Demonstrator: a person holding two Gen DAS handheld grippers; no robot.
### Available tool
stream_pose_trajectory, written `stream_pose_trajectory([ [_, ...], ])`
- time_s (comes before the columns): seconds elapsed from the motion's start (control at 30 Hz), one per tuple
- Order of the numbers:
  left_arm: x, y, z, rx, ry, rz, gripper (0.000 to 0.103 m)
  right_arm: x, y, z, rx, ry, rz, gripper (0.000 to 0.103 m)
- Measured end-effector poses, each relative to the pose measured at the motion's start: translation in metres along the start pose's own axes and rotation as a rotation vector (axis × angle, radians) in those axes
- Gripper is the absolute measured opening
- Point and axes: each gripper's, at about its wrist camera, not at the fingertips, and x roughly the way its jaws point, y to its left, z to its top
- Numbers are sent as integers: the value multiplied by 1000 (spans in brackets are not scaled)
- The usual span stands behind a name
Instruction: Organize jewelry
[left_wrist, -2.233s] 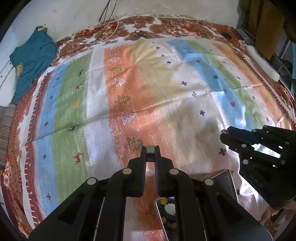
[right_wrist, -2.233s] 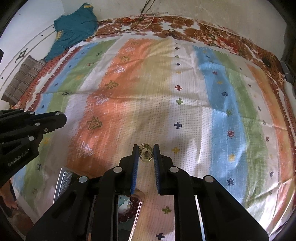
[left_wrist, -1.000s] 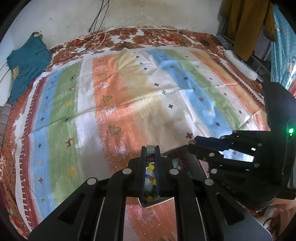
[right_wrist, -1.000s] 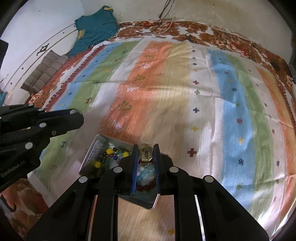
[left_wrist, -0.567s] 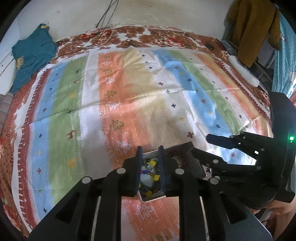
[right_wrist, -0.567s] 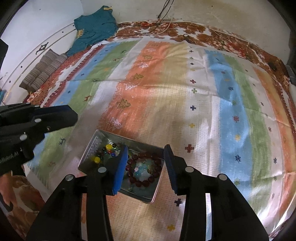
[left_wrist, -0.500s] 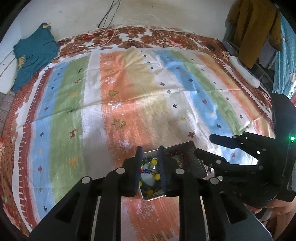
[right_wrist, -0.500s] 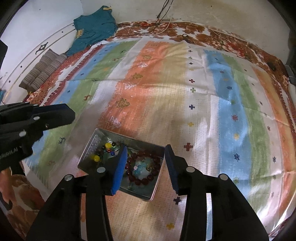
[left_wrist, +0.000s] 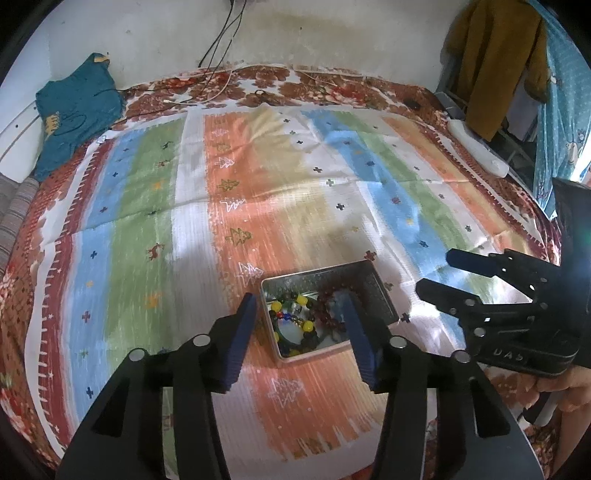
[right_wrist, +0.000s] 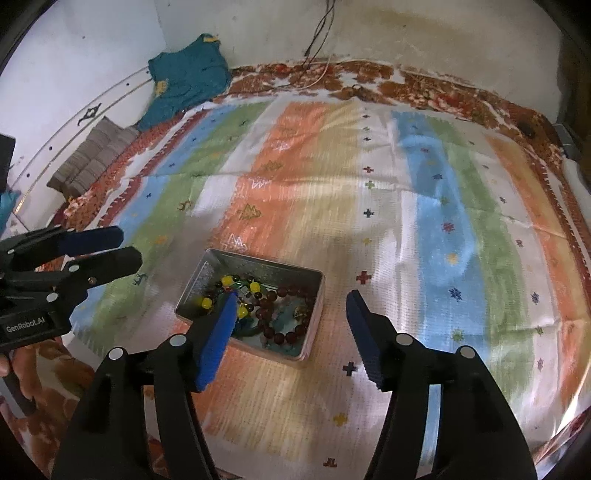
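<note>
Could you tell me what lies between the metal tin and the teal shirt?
Only bare striped cloth lies between the tin and the shirt, seen in the right wrist view.

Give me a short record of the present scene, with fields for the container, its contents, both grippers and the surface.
container: open metal tin, no lid in view
contents: dark red bead bracelet; multicolour bead bracelet with yellow beads
left gripper: open, empty, over the tin
right gripper: open, empty, over the tin
surface: striped cloth
</note>
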Motion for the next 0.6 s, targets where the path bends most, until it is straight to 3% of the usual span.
stream_pose_trajectory([
  [0.13, -5, 3, -6, -14, -8, 3, 54, -9, -2, -11, -16, -16, -28, 69],
  [0.6, -22, 3, -25, -14, -46, 19, 79, -28, 2, -34, -48, -66, -43, 87],
])
